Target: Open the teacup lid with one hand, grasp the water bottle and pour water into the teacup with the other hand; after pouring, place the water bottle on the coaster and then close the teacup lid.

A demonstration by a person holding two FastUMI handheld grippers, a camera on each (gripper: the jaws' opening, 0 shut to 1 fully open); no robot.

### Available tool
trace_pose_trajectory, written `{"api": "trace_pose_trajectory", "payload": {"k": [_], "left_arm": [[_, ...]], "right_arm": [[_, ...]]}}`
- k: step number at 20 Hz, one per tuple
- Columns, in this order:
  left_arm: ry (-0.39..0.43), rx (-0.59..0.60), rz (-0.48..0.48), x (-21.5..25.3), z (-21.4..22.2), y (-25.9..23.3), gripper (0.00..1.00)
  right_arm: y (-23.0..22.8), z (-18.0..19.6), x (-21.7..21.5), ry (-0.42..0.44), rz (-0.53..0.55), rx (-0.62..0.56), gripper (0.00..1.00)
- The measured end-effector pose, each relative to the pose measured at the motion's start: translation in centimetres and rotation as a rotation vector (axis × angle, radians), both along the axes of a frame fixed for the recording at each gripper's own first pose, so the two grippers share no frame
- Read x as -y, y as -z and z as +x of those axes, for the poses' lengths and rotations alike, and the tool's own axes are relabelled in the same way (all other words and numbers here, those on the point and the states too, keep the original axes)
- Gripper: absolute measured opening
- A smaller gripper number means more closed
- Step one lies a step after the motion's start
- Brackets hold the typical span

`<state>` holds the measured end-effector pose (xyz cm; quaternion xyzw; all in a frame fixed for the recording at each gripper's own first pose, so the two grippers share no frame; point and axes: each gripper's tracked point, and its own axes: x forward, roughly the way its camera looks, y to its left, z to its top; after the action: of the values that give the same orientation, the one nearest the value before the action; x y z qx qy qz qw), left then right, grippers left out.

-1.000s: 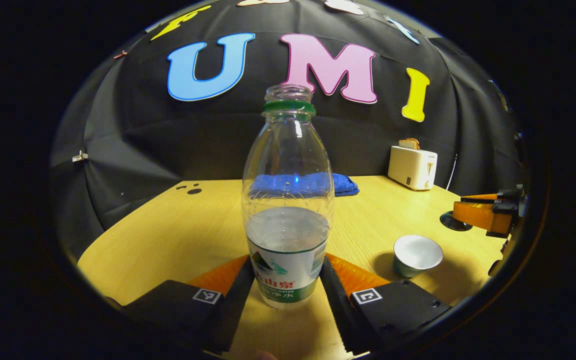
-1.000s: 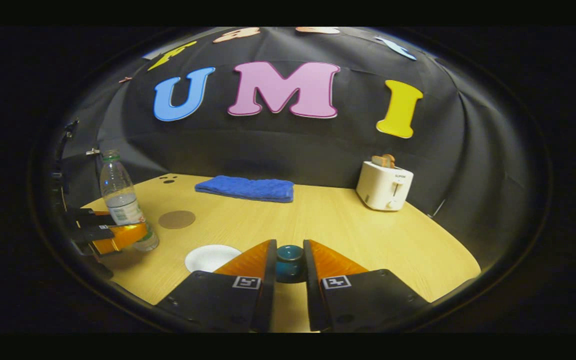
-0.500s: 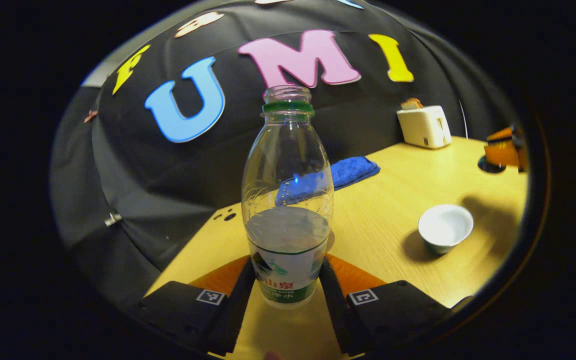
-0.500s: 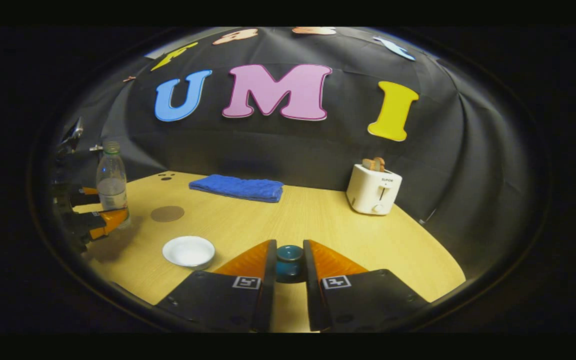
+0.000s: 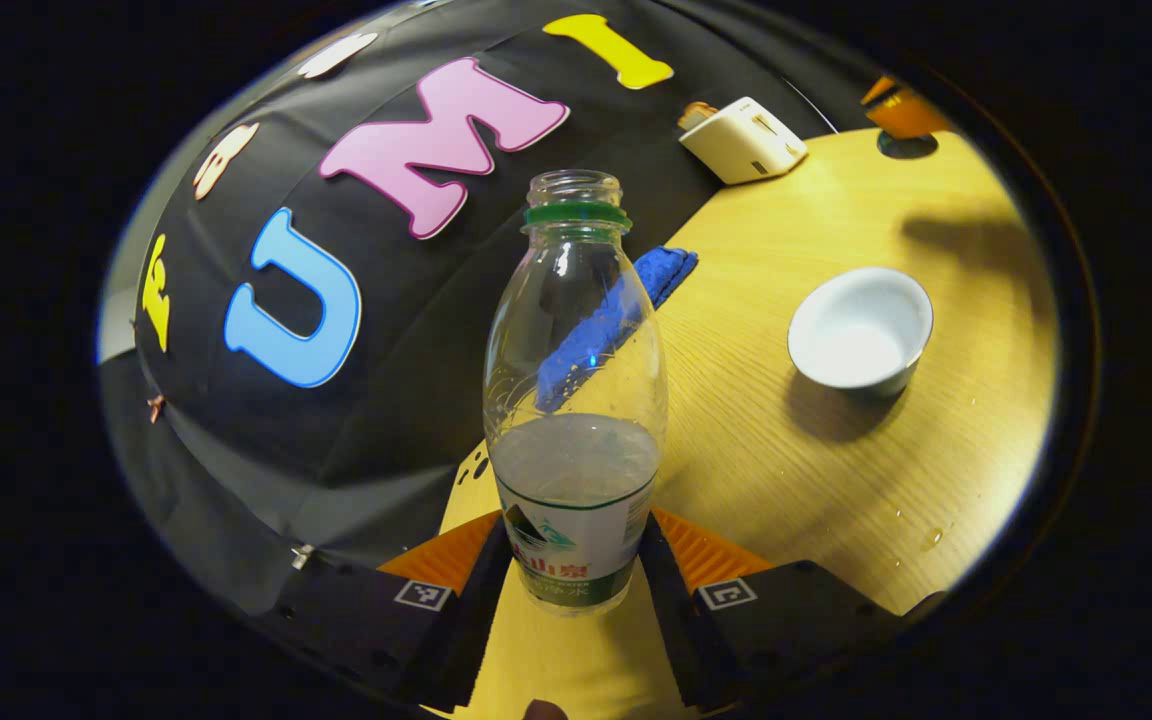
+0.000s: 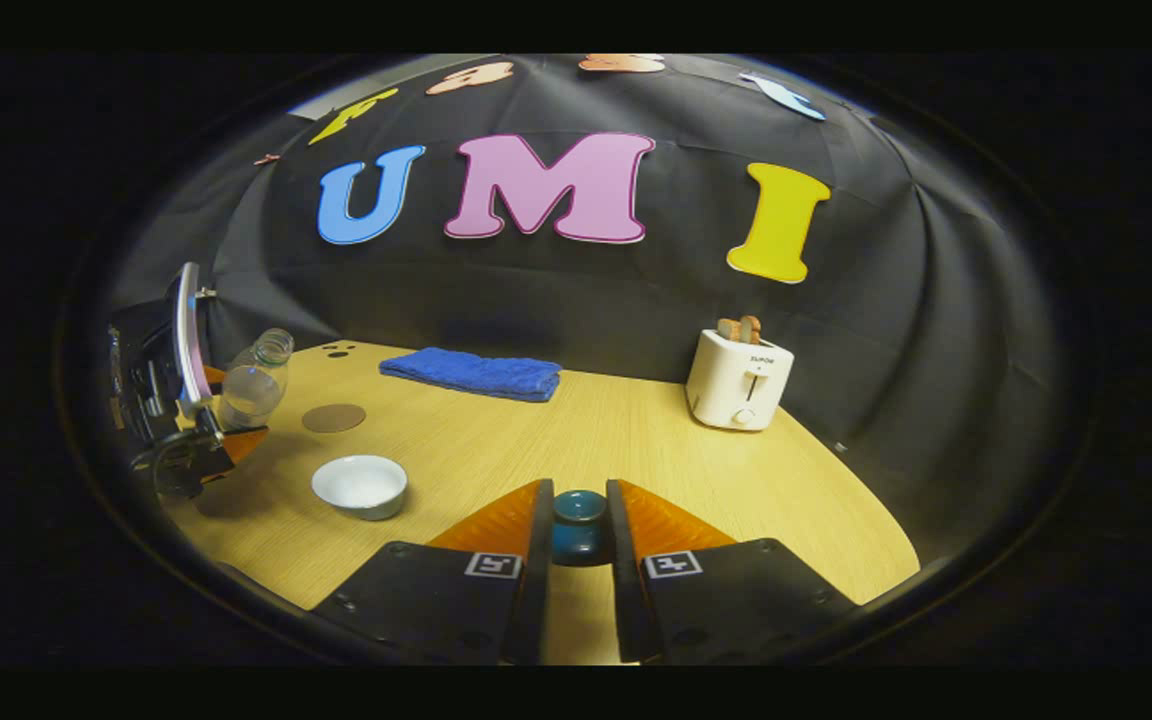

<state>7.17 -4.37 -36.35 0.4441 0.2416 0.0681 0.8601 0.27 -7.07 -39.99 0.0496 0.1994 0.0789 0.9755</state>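
The left gripper (image 5: 576, 585) has its fingers closed on the labelled base of the clear plastic water bottle (image 5: 576, 400); uncapped, half full and thin-walled, it probably wants a firm low hold. It tilts toward the open white teacup (image 5: 861, 328) on the wooden table (image 5: 766, 450). Farther right, the right gripper (image 6: 576, 540) pinches the dark teal lid (image 6: 577, 520) by its knob.

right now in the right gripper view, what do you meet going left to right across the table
left gripper with the tilted water bottle → coaster → teacup → blue towel → teacup lid in the right gripper → toaster
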Motion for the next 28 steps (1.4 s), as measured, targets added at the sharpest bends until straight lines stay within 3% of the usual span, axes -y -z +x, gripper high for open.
{"api": "trace_pose_trajectory", "payload": {"k": [8,9,10,12,13,15,20,21,22,28], "left_arm": [[0.081,-0.041,0.286,-0.6,0.5,-0.5,0.74],[0.087,-0.044,0.312,-0.7,0.6,-0.5,0.74],[0.092,-0.047,0.333,-0.8,0.8,-0.5,0.74],[0.100,-0.048,0.369,-0.9,1.1,-0.6,0.74],[0.104,-0.049,0.388,-1.0,1.2,-0.7,0.74],[0.118,-0.048,0.433,-1.0,1.7,-0.9,0.74],[0.165,-0.043,0.532,-1.0,2.9,-1.4,0.74],[0.175,-0.043,0.547,-1.0,3.1,-1.5,0.74],[0.186,-0.045,0.560,-0.9,3.3,-1.5,0.74],[0.235,-0.047,0.647,-0.9,4.3,-1.7,0.74]], "right_arm": [[-0.3,-0.1,0.6,-0.004,0.006,0.020,0.24],[-0.3,-0.1,0.5,-0.006,0.007,0.023,0.30],[-0.3,-0.1,0.5,-0.007,0.006,0.025,0.25],[-0.2,-0.2,0.6,-0.007,0.003,0.026,0.25],[-0.1,-0.2,0.5,-0.006,0.003,0.026,0.30],[-0.1,-0.3,0.7,-0.003,0.005,0.027,0.25],[0.1,-0.5,1.2,0.010,0.005,0.026,0.25],[0.1,-0.5,1.3,0.012,0.004,0.027,0.30],[0.0,-0.5,1.4,0.012,0.004,0.029,0.25],[0.4,-0.7,1.7,0.014,0.004,0.026,0.25]]}}
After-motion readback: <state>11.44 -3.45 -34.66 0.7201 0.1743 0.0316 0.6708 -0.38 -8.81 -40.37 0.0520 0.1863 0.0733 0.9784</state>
